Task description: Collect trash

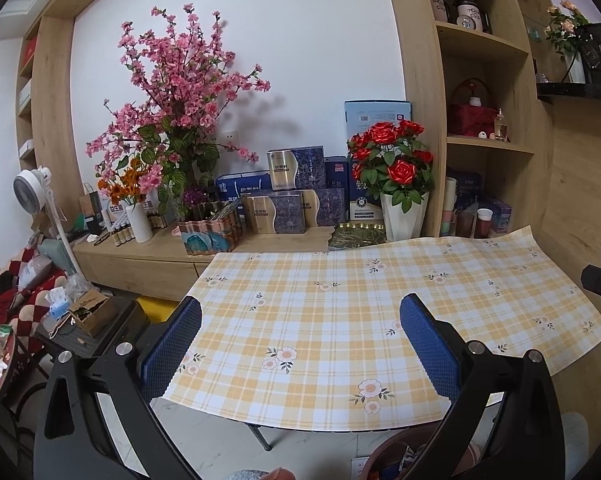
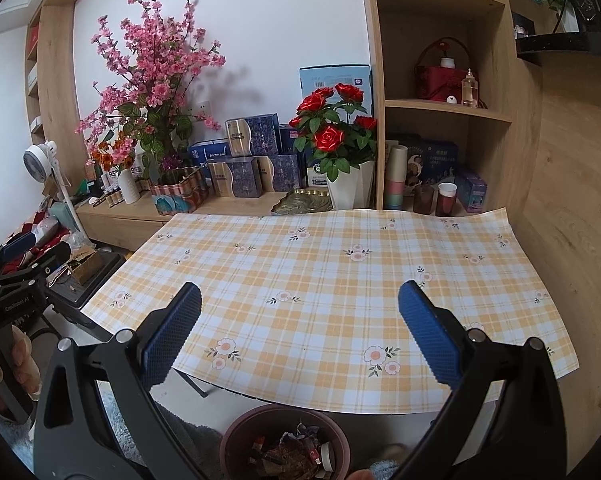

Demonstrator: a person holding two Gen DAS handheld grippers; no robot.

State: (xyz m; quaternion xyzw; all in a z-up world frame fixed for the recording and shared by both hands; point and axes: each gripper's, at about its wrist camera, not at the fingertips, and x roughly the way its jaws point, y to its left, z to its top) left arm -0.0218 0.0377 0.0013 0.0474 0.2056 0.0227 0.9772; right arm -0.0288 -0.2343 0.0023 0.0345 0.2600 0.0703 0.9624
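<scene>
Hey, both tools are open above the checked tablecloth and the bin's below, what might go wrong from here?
1. The tablecloth overhangs the near edge unweighted; a low pass by the right tool or left tool could probably snag and drag it.
2. The trash bin looks well filled, so added wrappers may spill.
3. The rose pot sits at the cloth's far edge; reaching there risks tipping it.

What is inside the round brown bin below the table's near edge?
The round brown bin holds crumpled wrappers and paper scraps, plus a small white cup-like piece. Anything beneath that pile, and the bin's near side past the picture's bottom edge, cannot be seen.
</scene>
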